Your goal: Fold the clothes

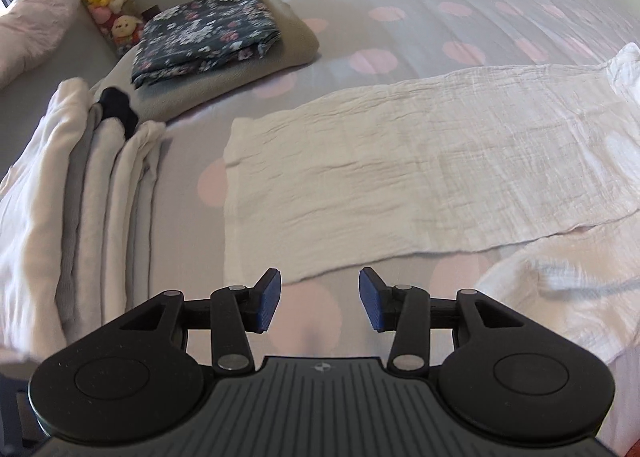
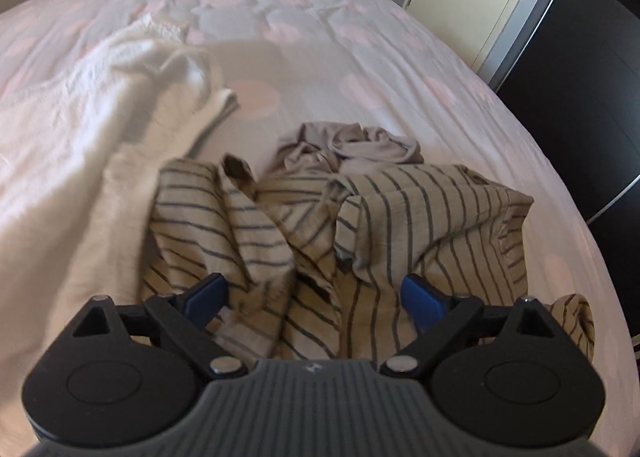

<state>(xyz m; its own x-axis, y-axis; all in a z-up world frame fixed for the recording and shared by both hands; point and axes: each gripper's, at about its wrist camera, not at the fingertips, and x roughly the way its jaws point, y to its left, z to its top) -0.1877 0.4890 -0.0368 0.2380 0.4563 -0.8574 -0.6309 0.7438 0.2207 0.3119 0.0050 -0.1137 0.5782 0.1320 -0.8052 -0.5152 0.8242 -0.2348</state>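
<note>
Polka-dot bed (image 1: 440, 17) carries a flat cream cloth (image 1: 400, 161) at 12 o'clock of the left hand-held gripper (image 1: 319, 299), jaws wide and empty. Right hand-held gripper (image 2: 314, 299), jaws wide, hovers over the crumpled striped garment (image 2: 360, 225).

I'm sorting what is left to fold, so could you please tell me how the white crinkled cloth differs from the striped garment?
The white crinkled cloth is plain and lies spread flat; the striped garment is beige with dark stripes and lies crumpled in a heap. The cloth lies just ahead of the open left gripper; the garment lies under the open right gripper. Both rest on the dotted bedspread.
</note>
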